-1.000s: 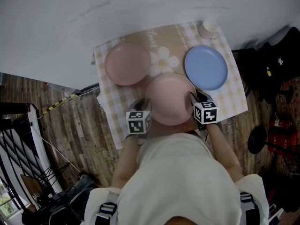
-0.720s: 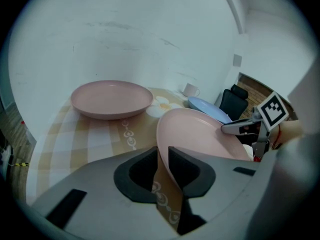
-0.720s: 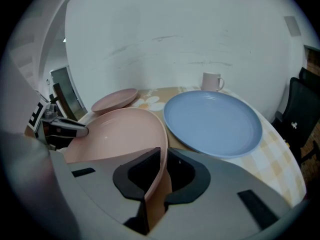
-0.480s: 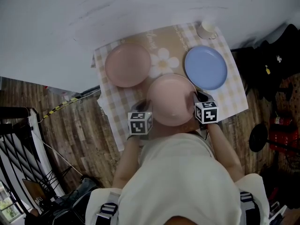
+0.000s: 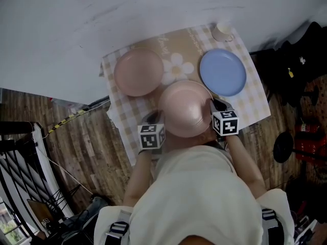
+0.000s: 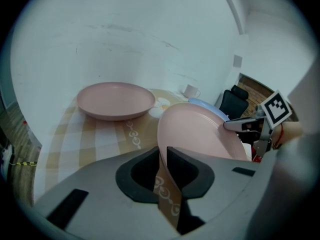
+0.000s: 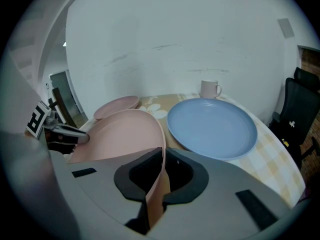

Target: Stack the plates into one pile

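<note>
Both tongs slant downward from the near side, the left gripper point(image 6: 164, 156), whose jaws have just been closing, and the right gripper point(image 7: 162, 164) pinching opposite rims of the near pink plate point(image 5: 185, 107) at the near edge of the checked cloth point(image 5: 255, 103), whose cursive print is unreadable.

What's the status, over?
Left gripper jaws just closing on near pink plate rim; right gripper clamped opposite. Unstacked: far pink plate, blue plate. Nothing blocking.

Two pink plates point(image 5: 138, 71) point(image 5: 185, 107), one blue plate point(image 5: 223, 72), one mug point(image 5: 223, 31).
</note>
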A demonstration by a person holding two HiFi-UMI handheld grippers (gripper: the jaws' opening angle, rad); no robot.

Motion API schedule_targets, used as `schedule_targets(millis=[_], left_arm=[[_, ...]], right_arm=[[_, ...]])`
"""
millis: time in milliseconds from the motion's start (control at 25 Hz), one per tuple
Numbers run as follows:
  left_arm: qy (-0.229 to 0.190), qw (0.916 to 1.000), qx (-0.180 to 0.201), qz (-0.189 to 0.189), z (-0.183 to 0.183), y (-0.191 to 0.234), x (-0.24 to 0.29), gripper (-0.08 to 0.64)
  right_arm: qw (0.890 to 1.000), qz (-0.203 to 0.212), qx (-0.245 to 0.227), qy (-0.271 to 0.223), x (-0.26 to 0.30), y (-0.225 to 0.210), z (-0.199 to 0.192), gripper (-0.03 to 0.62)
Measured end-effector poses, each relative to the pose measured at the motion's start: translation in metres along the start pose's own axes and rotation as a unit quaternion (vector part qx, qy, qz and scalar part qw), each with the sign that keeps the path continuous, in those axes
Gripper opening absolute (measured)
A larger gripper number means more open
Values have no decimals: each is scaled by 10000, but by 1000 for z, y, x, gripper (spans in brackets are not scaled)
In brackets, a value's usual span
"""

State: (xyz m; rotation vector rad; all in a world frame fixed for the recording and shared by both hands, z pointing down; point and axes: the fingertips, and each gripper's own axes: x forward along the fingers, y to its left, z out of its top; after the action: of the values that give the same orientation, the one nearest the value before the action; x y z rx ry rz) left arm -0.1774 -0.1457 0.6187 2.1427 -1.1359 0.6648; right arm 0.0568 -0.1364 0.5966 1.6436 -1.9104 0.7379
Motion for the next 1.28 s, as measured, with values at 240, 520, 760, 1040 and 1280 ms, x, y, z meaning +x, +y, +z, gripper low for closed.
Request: schedule_targets(millis=[240, 520, 760, 1040, 1280], left_arm=[[-49, 10000, 27, 13, 5, 0, -7, 43], [-139, 9996, -131, 190, 7, 1, -16, 38], [-266, 9986, -266, 361, 13, -9, -16, 35], [-342, 9964, -409, 663, 26, -26, -9, 31], [-447, 9941, -500, 859, 40, -50, 2, 31]], right_arm=[[9999, 56, -18, -152, -7, 4, 12, 14], [9992, 255, -143, -285, -10, 8, 24, 12], [9979, 456, -261, -372, -13, -1, 36, 14], [9959, 724, -361, -403, -13, -22, 49, 12], [9944, 881, -447, -387, -12, -50, 57, 14]])
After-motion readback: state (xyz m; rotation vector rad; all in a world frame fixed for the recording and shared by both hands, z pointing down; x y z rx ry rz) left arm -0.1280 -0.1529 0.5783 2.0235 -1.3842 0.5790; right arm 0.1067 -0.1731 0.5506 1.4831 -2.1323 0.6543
